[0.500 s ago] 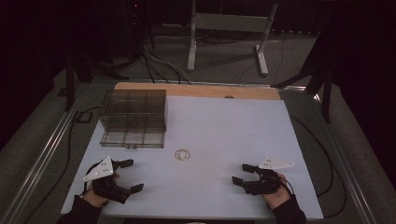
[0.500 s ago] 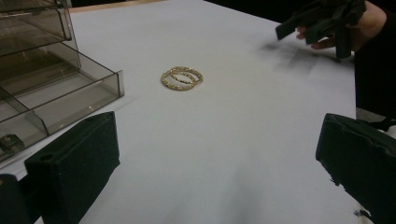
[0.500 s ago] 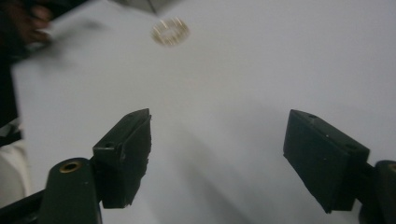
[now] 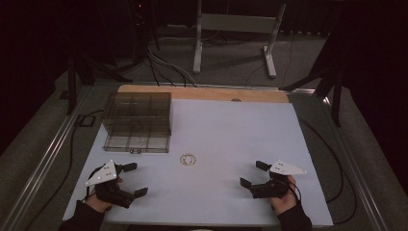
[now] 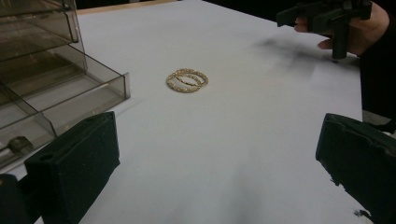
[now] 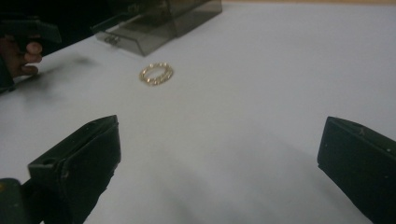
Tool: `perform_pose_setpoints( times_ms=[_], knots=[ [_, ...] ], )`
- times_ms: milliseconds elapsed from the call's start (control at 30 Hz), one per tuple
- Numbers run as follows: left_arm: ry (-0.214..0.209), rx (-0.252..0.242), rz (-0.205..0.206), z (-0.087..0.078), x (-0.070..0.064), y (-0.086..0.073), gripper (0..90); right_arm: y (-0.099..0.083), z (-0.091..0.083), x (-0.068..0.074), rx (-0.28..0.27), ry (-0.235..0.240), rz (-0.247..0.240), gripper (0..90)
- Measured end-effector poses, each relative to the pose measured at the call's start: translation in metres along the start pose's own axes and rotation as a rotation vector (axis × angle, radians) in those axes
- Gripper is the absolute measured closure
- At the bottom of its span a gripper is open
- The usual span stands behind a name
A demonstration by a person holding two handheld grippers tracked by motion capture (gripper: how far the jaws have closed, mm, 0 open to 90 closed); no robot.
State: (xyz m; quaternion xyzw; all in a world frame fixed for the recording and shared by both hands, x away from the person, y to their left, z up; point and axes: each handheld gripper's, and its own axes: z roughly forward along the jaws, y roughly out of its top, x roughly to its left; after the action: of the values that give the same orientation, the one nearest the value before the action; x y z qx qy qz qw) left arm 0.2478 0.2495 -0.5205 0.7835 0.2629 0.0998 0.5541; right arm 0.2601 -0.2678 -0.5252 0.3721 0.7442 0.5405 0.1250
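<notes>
Two gold rings (image 4: 188,159) lie overlapping on the white table top, just in front of a clear smoked plastic box (image 4: 138,121) with compartments. In the left gripper view the rings (image 5: 187,80) lie ahead of the jaws, the box (image 5: 42,70) to their left. In the right gripper view the rings (image 6: 156,73) lie ahead and left, below the box (image 6: 159,18). My left gripper (image 4: 135,179) sits near the front left edge, open and empty. My right gripper (image 4: 253,173) sits near the front right, open and empty, well apart from the rings.
The white table top (image 4: 231,130) has a wooden strip (image 4: 202,92) along its far edge. Cables and a metal stand (image 4: 231,29) lie on the dark floor beyond. A rail (image 4: 43,159) runs along the table's left side.
Both grippers have shifted only slightly; the rings and box have not moved.
</notes>
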Motion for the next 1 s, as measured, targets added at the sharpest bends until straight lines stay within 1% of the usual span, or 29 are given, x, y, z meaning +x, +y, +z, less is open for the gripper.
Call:
perform_pose_setpoints(
  times_ms=[67,133,167,200,300,367,500,567,633,700,833,867,900,967,1000],
  knots=[
    [-0.001,0.006,-0.005,-0.001,0.001,0.001,0.5,0.003,-0.002,0.0,0.0,-0.004,0.003,0.0],
    [-0.005,0.002,-0.017,-0.001,0.002,0.004,0.5,0.004,-0.002,0.0,0.009,0.01,0.007,0.0],
    [-0.002,0.003,-0.019,-0.001,0.003,0.005,0.5,0.004,-0.002,0.001,0.014,0.009,-0.001,0.0],
    [-0.007,0.007,-0.02,-0.001,0.003,0.008,0.5,0.005,-0.002,0.002,0.017,0.012,-0.005,0.0],
    [-0.005,0.017,-0.019,0.0,0.005,0.015,0.5,0.006,-0.003,0.004,0.007,0.014,-0.018,0.0],
    [-0.001,0.018,-0.014,0.0,0.005,0.023,0.5,0.007,-0.004,0.005,0.003,0.011,-0.024,0.0],
    [-0.001,0.025,0.0,0.002,0.007,0.036,0.5,0.006,-0.005,0.004,-0.003,-0.003,-0.02,0.0],
    [-0.01,0.028,-0.001,0.003,0.008,0.044,0.6,0.007,-0.005,0.003,-0.004,0.002,-0.007,0.0],
    [-0.015,0.028,0.007,0.004,0.009,0.05,0.5,0.007,-0.006,0.004,-0.008,-0.005,-0.013,0.0],
    [-0.022,0.027,0.008,0.006,0.009,0.056,0.5,0.006,-0.005,0.004,-0.004,-0.009,-0.016,0.0],
    [-0.037,0.029,0.023,0.011,0.01,0.068,0.5,0.006,-0.004,0.005,0.008,-0.015,-0.017,0.0],
    [-0.042,0.024,0.021,0.013,0.01,0.07,0.5,0.006,-0.004,0.005,0.009,-0.016,-0.02,0.0],
    [-0.049,0.02,0.017,0.015,0.011,0.073,0.5,0.006,-0.004,0.005,0.007,-0.016,-0.019,0.0],
    [-0.052,0.023,0.026,0.02,0.011,0.078,0.5,0.006,-0.004,0.005,0.007,-0.01,-0.014,0.0],
    [-0.055,0.022,0.029,0.022,0.011,0.081,0.5,0.006,-0.004,0.005,0.008,-0.013,-0.02,0.0]
  ],
)
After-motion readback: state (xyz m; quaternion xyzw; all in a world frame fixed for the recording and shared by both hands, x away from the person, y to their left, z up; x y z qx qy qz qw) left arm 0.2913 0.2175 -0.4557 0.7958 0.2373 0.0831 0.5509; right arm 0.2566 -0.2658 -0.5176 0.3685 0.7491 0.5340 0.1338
